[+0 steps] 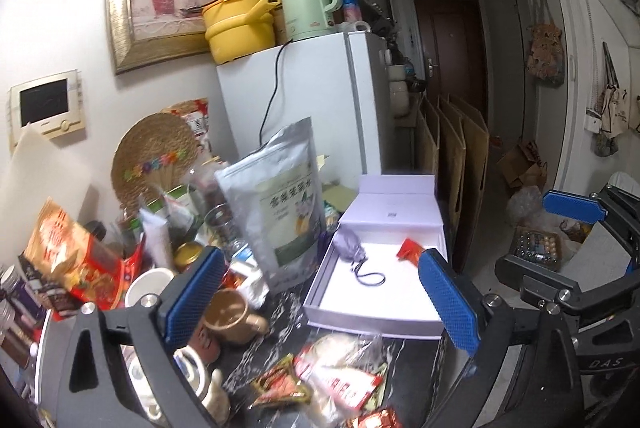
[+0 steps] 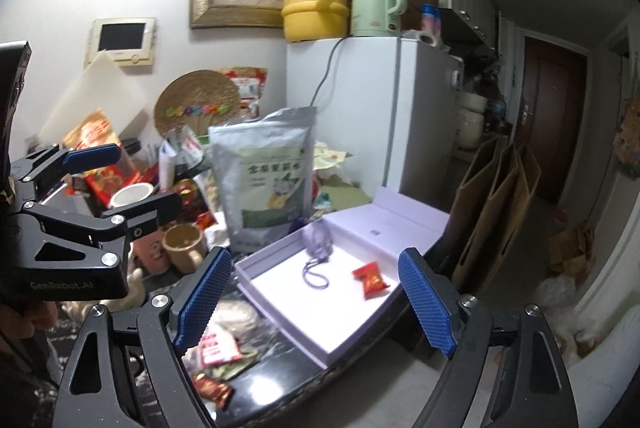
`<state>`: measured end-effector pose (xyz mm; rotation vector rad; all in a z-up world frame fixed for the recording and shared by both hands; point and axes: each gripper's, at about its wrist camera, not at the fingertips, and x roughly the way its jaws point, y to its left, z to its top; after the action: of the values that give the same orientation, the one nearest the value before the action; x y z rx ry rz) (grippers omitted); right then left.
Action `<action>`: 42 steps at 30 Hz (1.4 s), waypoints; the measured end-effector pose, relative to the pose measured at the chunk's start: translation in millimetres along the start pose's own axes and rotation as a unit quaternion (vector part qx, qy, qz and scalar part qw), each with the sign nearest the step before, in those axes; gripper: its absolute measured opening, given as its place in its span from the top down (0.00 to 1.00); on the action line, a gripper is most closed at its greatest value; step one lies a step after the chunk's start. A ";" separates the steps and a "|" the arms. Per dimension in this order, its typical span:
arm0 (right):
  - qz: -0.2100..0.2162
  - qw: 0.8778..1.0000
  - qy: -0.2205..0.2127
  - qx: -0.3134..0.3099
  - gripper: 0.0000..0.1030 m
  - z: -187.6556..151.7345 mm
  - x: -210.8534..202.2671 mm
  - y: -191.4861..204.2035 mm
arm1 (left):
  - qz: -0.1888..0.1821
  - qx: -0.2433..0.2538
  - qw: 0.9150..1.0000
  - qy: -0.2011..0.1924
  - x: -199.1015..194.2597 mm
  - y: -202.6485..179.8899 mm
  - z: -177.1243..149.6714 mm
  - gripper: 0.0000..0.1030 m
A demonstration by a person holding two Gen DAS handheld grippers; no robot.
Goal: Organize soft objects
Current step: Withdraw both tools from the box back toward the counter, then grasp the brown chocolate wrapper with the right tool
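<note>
Purple and white, the open box (image 2: 280,292) is sitting at the edge of your dark table (image 2: 280,368), its lid standing up at the back. Inside it, a small purple pouch (image 2: 318,242) with a cord is lying near the back left corner, and a red candy (image 2: 370,280) is lying apart from it on the right. Most of the box floor is showing bare.

You are holding your left gripper (image 1: 320,304) with its jaws spread wide, nothing between them. Your right gripper (image 2: 316,304) is standing wide open too, holding nothing.

More wrapped snacks (image 1: 340,380) are lying on the table, just in front of the box. A big silver bag (image 1: 280,203) is standing close by the box's left side, crowding that edge.
</note>
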<state>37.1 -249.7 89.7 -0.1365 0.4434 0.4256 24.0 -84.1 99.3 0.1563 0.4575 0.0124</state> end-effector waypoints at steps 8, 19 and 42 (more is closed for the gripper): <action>0.016 1.000 0.009 -0.015 0.16 -26.7 -4.2 27.9 | 0.004 -0.022 0.999 0.031 -7.0 9.8 -39.8 0.04; 0.045 0.998 0.048 -0.003 0.16 -69.8 9.5 47.6 | 0.003 -0.074 0.994 0.081 -2.9 27.4 -97.5 0.04; 0.087 0.982 0.163 0.035 0.16 -161.7 72.6 71.0 | -0.013 -0.121 0.977 0.175 34.8 49.0 -190.2 0.04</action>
<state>3.6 -194.3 -89.8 -0.1000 0.7960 0.5617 -27.5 -6.0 -76.9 -0.0954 0.8049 0.0699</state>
